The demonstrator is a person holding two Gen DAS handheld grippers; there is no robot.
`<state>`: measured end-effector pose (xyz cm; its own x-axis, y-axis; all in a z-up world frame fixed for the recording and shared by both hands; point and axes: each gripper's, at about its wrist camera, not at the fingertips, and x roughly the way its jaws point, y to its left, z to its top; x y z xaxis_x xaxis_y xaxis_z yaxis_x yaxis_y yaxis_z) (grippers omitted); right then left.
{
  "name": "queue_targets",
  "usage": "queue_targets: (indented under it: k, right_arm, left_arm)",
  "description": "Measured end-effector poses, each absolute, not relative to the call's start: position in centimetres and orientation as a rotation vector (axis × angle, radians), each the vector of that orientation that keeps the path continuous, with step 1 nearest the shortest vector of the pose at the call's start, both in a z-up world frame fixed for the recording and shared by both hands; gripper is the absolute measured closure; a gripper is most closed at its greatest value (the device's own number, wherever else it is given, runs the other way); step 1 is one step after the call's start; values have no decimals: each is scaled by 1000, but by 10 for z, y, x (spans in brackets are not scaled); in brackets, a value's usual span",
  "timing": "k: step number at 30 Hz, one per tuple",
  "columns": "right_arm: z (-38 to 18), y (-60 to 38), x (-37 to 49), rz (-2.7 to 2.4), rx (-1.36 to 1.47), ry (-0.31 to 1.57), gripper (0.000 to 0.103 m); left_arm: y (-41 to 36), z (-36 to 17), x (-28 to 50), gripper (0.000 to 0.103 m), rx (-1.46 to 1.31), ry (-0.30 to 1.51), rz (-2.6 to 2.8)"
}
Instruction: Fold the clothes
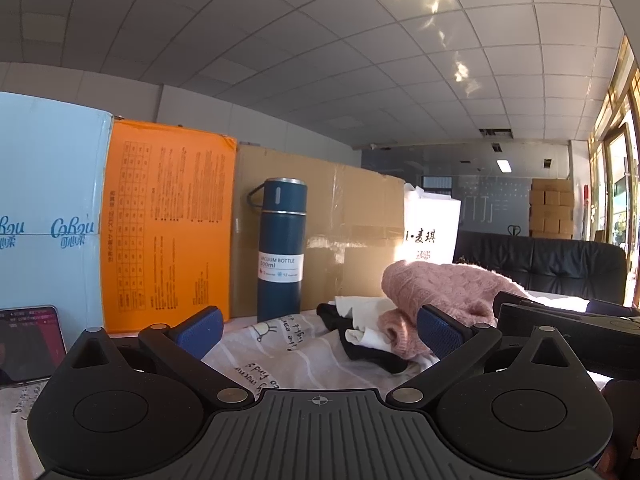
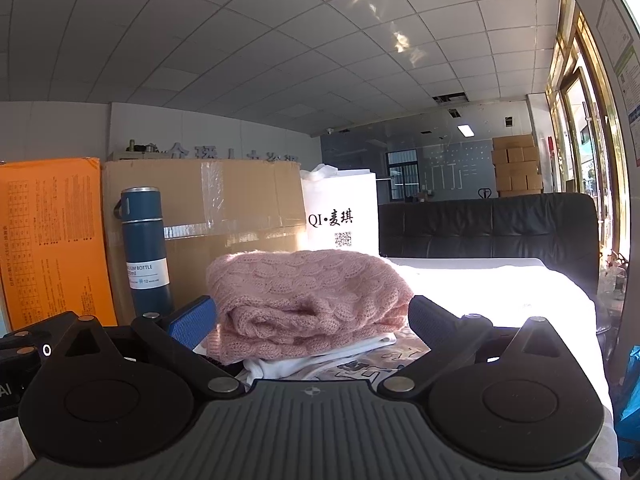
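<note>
Pink cable-knit sweater (image 2: 308, 296) lying folded on top of a small pile, over a white garment (image 2: 320, 354) and a black garment (image 1: 368, 344), all resting on the printed cloth (image 1: 280, 344) covering the bench. Probably stacked this way to keep finished pieces together and out of the working space.

Sitting low and level just in front of the pile: right gripper (image 2: 312, 320), fingers spread wide with nothing between them, blue pads flanking the sweater's near edge without touching it. Hovering beside it, pointing past the pile's left side: left gripper (image 1: 320, 328), likewise spread and empty.

Standing upright behind, against a brown cardboard box (image 1: 340, 216): blue vacuum bottle (image 1: 281, 256), seemingly parked clear of the folding area. Judging by the tidy stack, nearing the end, or pausing before fetching another piece.
</note>
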<state>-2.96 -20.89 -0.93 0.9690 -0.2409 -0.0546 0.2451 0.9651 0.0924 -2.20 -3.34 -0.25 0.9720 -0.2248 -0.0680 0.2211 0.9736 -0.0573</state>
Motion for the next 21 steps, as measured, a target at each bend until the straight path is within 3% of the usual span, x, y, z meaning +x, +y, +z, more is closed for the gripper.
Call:
queue_targets:
  k: [21]
  right_arm:
    - [-9,-209,-29,-242,101,47,0]
  left_arm:
    - [-34,-3,-23,0,-47,77,-225]
